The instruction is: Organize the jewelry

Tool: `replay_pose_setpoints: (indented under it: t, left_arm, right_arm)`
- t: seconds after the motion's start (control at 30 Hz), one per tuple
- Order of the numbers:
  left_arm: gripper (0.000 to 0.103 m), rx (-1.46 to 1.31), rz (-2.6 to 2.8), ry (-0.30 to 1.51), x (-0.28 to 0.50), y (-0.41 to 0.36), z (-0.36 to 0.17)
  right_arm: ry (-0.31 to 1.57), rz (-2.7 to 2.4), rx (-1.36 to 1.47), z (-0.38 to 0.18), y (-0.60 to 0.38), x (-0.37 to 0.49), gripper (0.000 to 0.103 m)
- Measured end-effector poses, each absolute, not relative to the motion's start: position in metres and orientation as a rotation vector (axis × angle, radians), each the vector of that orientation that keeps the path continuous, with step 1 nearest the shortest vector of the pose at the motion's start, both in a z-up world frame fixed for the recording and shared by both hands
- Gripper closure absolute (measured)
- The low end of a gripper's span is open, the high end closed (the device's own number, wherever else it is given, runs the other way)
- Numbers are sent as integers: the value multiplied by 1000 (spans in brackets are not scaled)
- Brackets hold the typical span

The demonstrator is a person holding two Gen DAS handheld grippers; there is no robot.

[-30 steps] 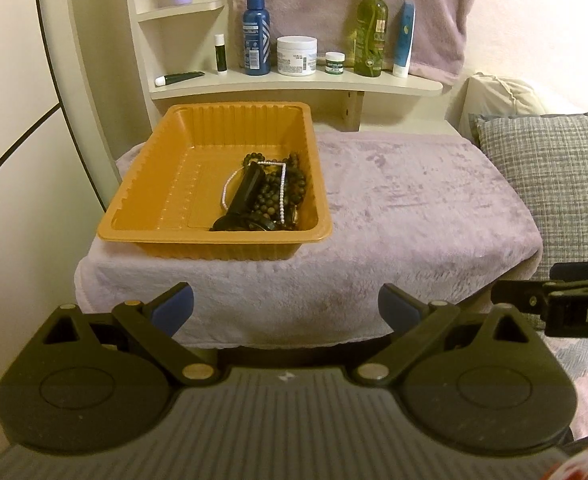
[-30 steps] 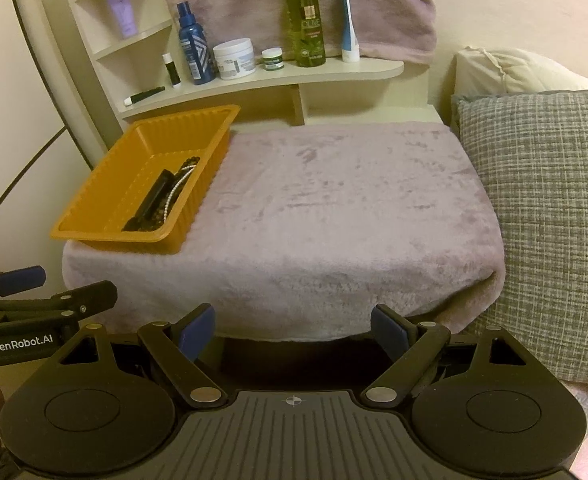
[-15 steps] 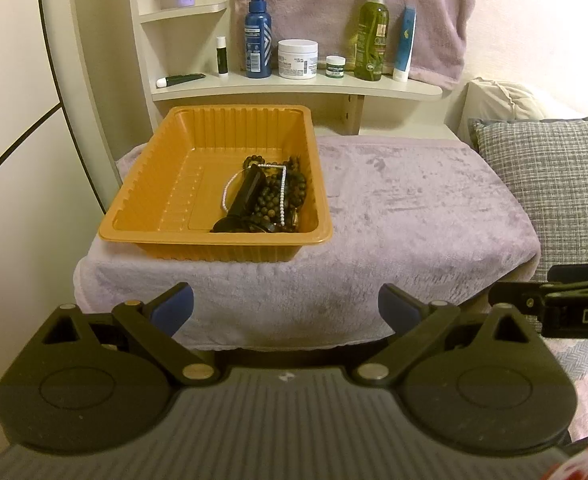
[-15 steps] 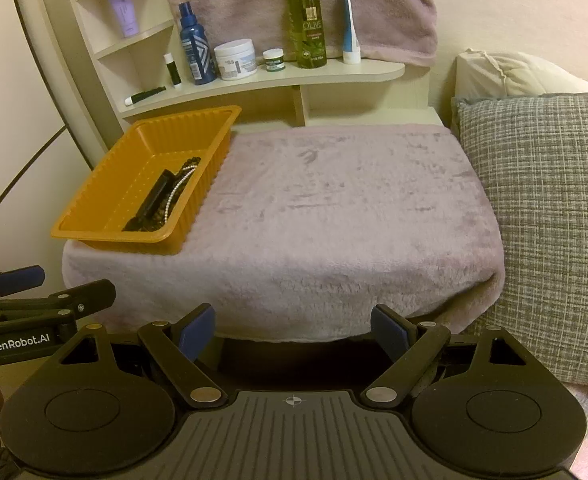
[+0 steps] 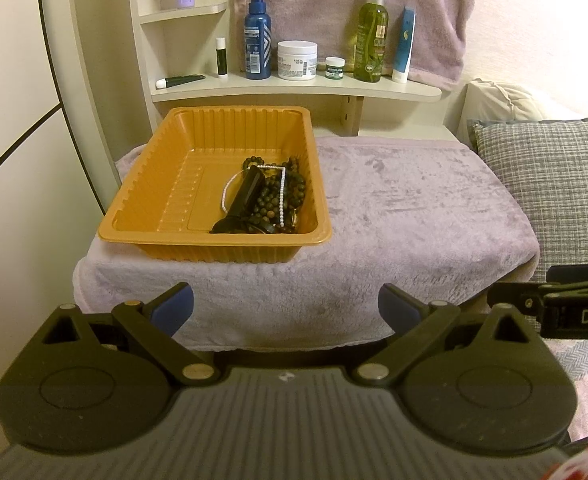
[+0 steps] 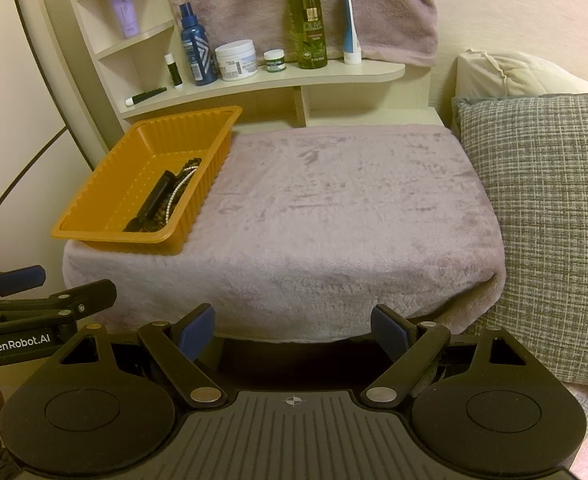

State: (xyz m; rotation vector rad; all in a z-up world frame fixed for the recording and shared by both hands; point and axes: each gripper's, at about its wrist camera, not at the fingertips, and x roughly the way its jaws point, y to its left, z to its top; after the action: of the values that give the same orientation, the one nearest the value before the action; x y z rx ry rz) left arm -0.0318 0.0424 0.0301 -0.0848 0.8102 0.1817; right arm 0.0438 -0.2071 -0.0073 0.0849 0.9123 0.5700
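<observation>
Two grippers: both in view, both with nothing between the jaws.
Left gripper [image 5: 285,306]: jaws spread wide, blue pads well apart, short of the covered table's near edge; holds nothing.
Right gripper [image 6: 294,330]: jaws likewise spread wide, empty, also short of the near edge.
Tray [image 5: 141,216]: orange plastic, rectangular, ribbed walls, flat rim; sits on the left part of the table, at about 11 o'clock from the left gripper and 10 o'clock from the right gripper.
Jewelry [image 5: 269,196]: one tangled heap in the tray's right half, toward the near right corner. Dark brown-to-olive round beads in several loops; one thin strand of small white pearl-like beads lying over them, bent into a rough rectangle; one long glossy black piece lying lengthwise across the heap, ending in a wider black part at the near wall. Cannot tell how many separate pieces the heap contains.
Tray, left half: bare ribbed floor.
Table cover [image 5: 414,208]: mauve plush cloth, draped over the near edge; tray rests directly on it.
Shelf [image 5: 294,88]: at 12 o'clock behind the tray; blue spray bottle [image 5: 257,36], white jar [image 5: 297,60], green spray bottle [image 5: 370,36] standing upright.
Pillow [image 6: 542,216]: grey checked, at 3 o'clock, against the table's right side.
</observation>
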Motion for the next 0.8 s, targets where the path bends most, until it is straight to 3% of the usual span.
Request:
replay_pose_setpoints:
  t: [0.8]
  left_arm:
    - [5, -87, 182, 809, -32, 42, 31]
  right_arm:
    - [915, 570, 86, -8, -205, 44, 18]
